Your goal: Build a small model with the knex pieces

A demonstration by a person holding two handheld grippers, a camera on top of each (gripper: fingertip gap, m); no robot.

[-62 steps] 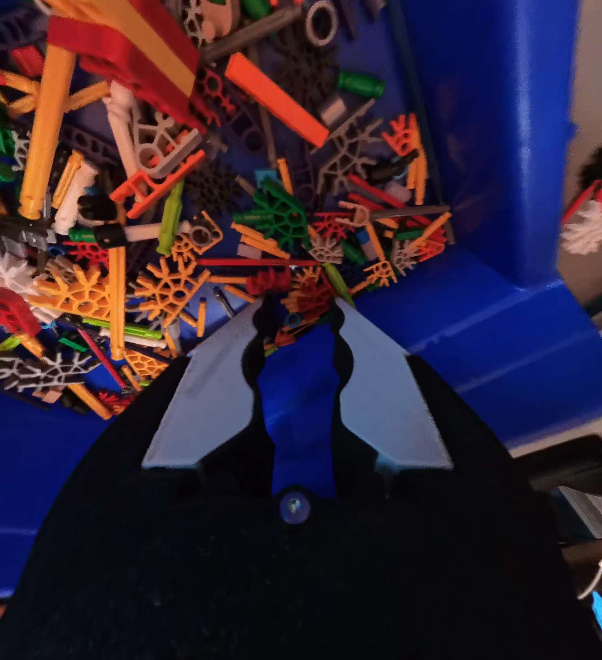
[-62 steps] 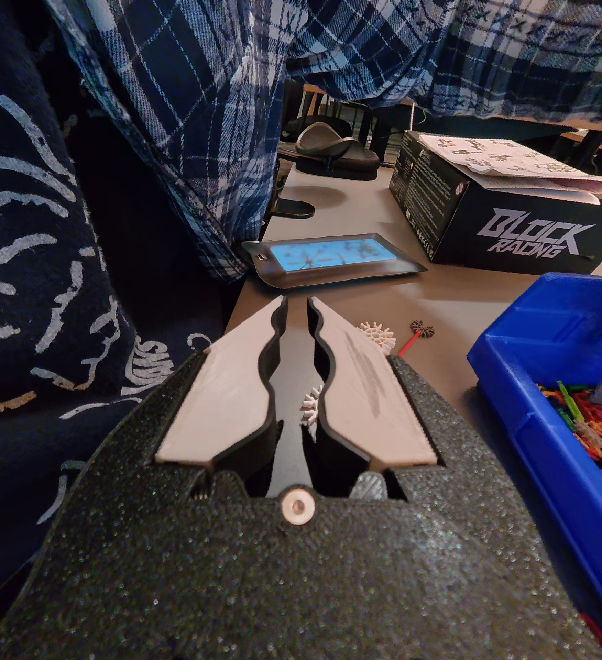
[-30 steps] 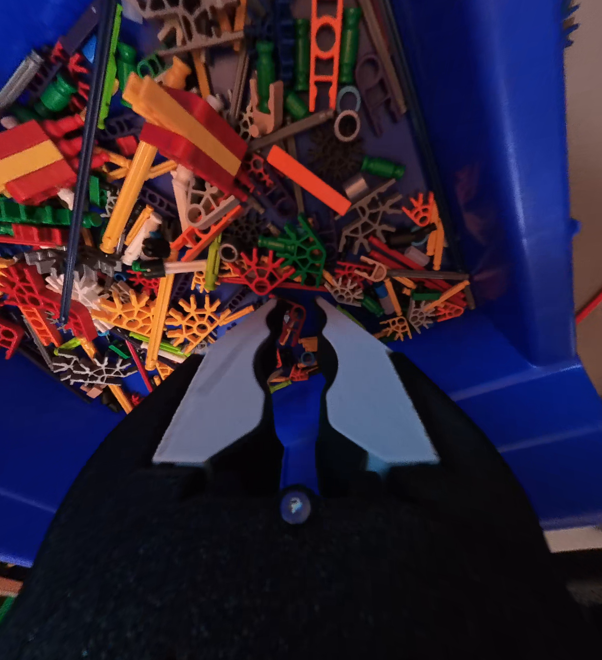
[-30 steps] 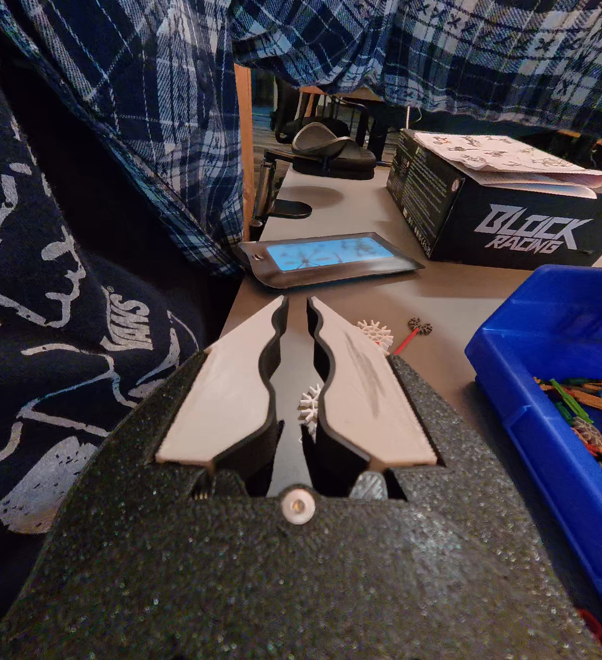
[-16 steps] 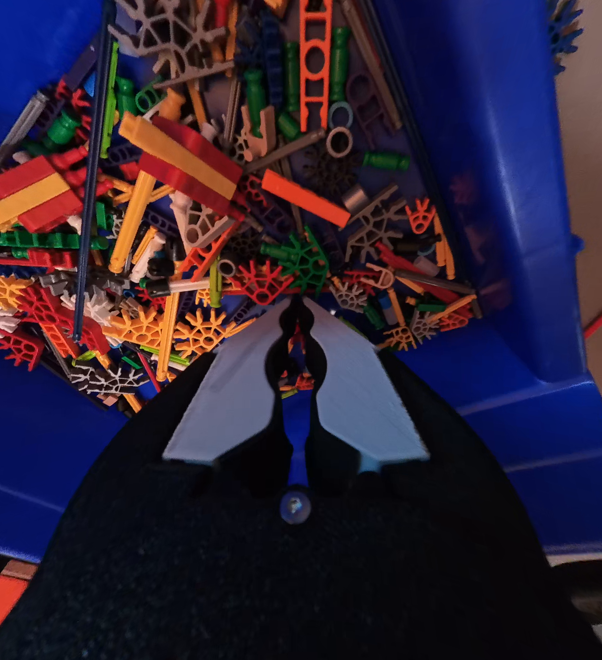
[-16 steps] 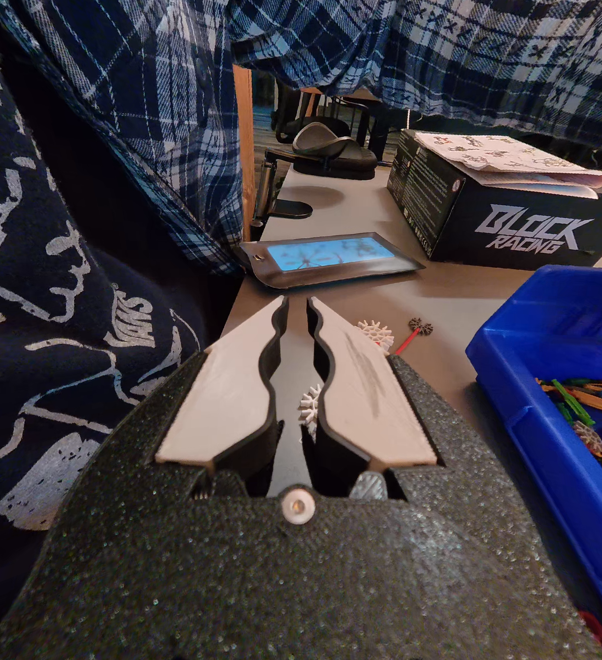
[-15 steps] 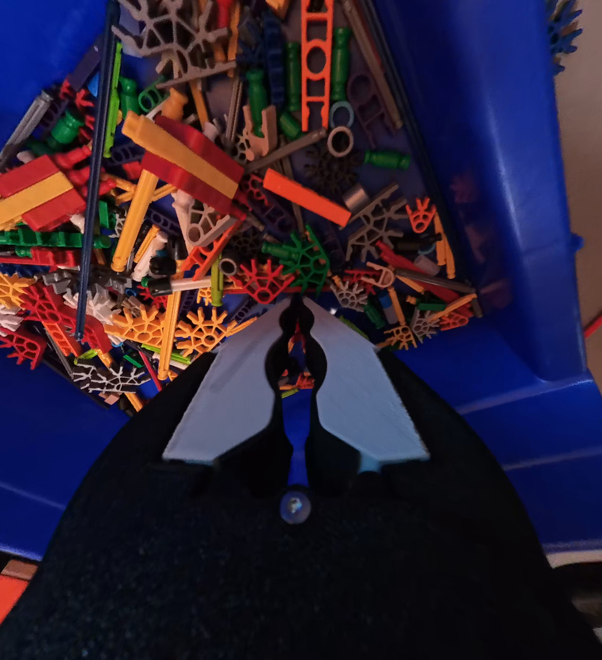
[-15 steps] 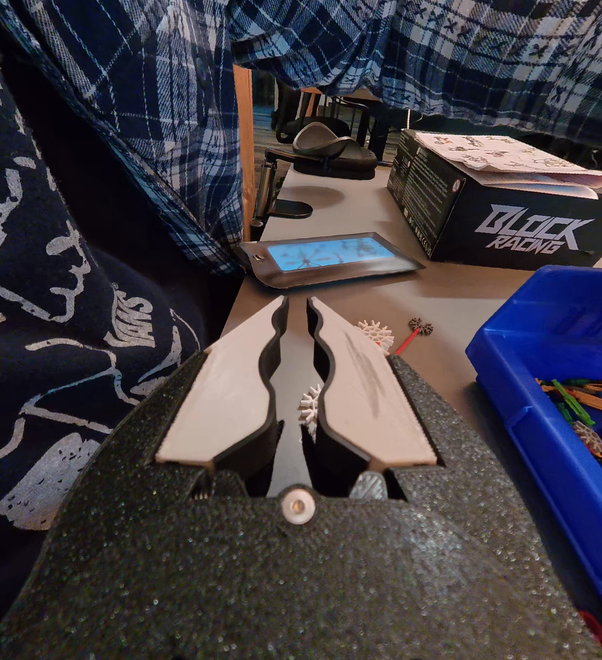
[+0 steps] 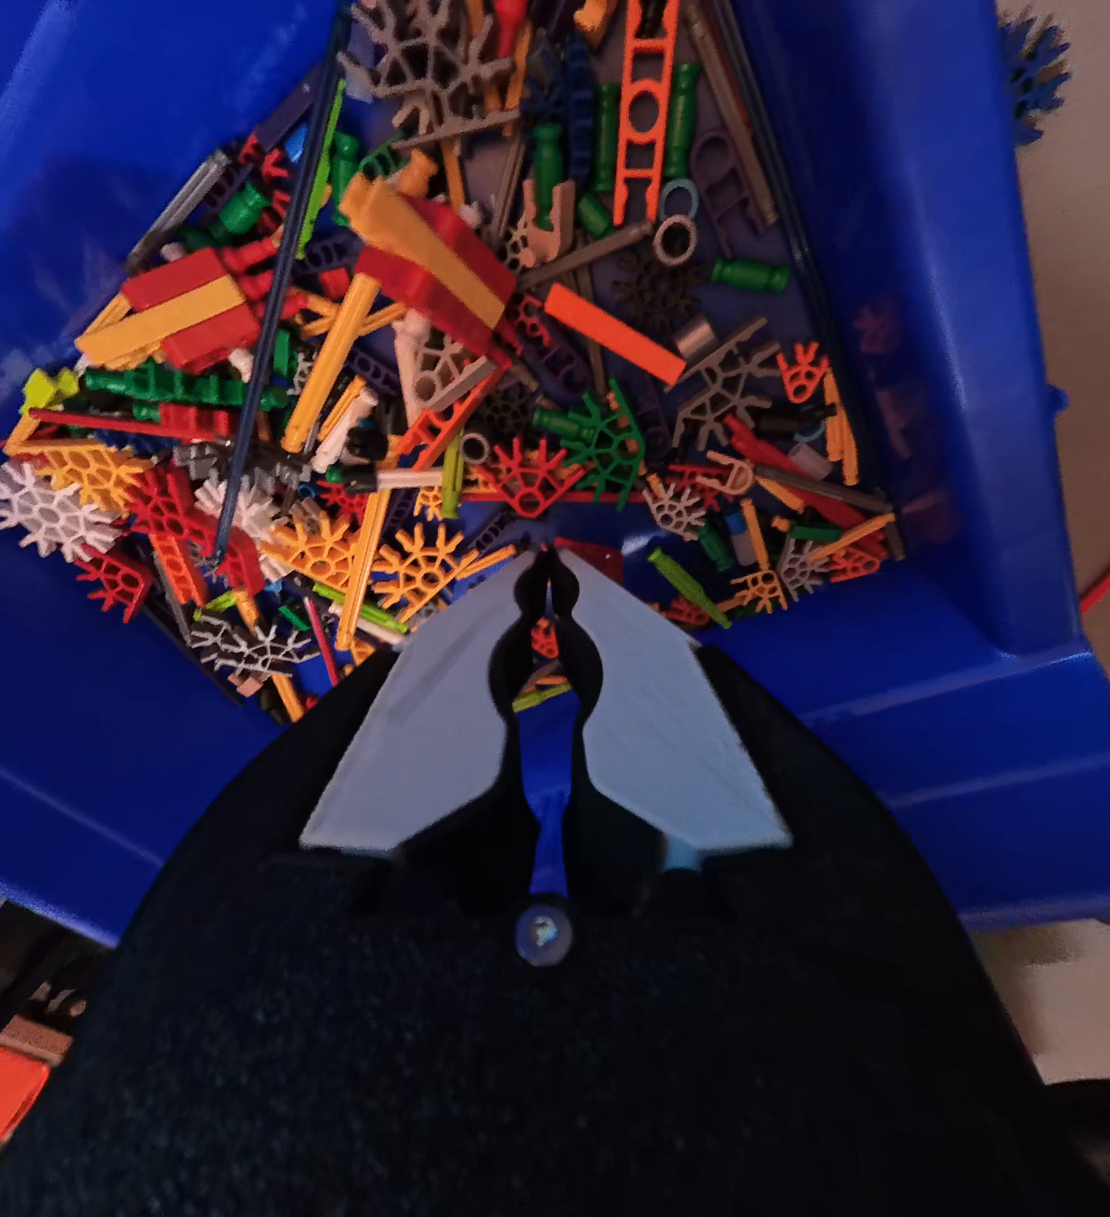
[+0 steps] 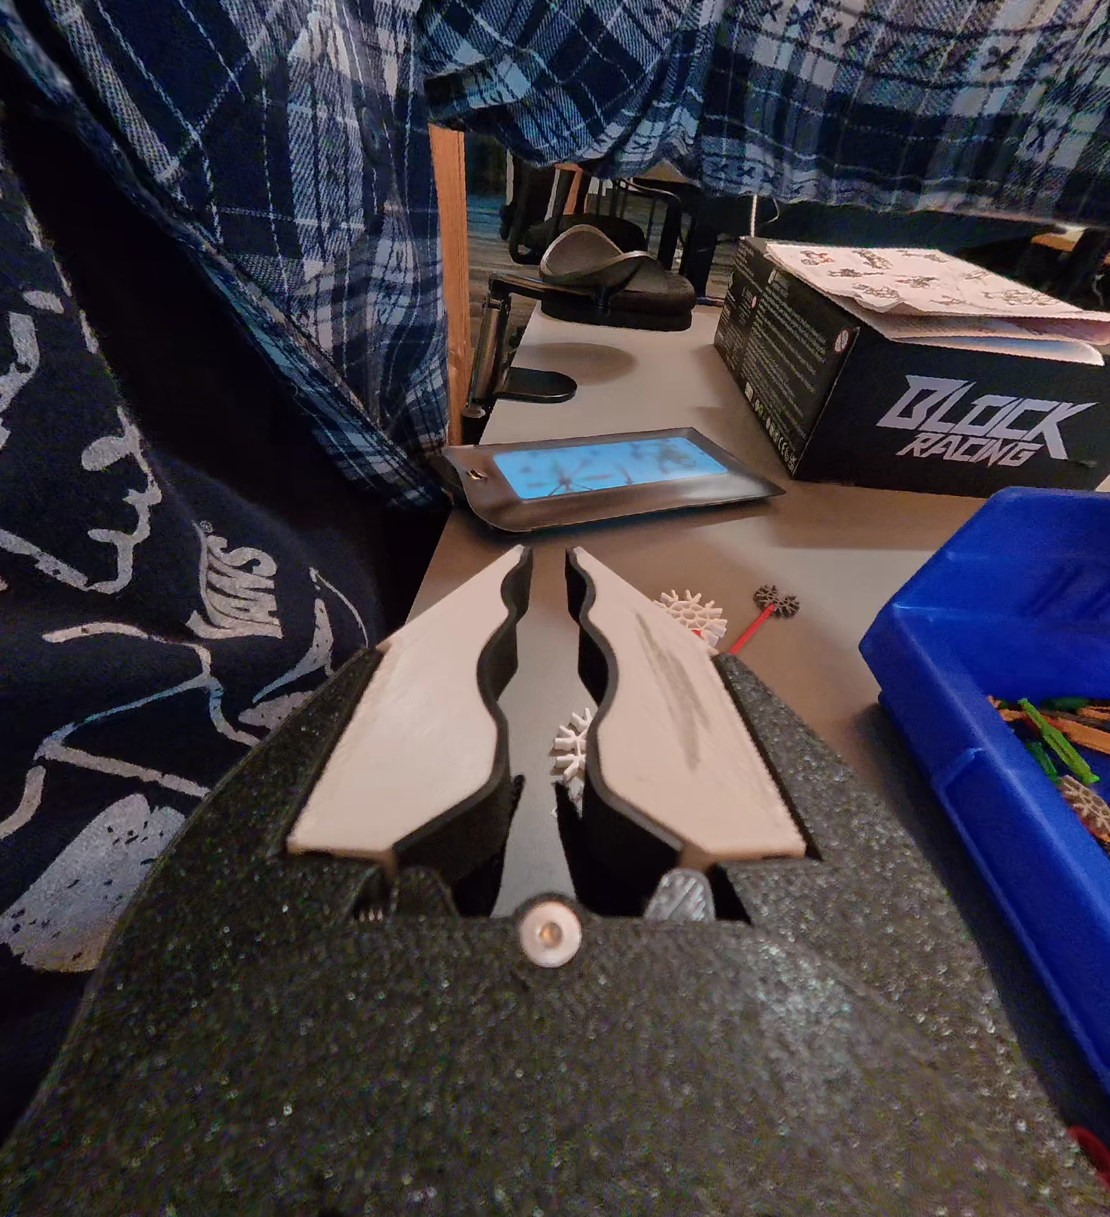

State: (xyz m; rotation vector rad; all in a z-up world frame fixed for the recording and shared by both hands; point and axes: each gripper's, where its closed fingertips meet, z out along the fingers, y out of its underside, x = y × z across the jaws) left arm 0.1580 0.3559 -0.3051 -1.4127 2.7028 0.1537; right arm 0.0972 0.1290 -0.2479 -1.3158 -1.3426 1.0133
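One blue bin (image 9: 973,724) holds a heap of construction pieces. Your left gripper (image 9: 547,560) is pinched shut at its near edge; any catch is unclear. Your right gripper (image 10: 547,560), slightly parted and empty, hovers over two white snowflake connectors (image 10: 570,743) on the table (image 10: 822,546).

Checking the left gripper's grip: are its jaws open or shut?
Shut: the left gripper has its tips touching over the blue bin. Whether they pinch a piece, cannot tell.

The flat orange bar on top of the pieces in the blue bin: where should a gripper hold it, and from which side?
Probably mid-length on the flat orange bar, across its narrow width, coming from above. It lies flat and uncovered in the blue bin; its long edges look free, while other pieces crowd its ends.
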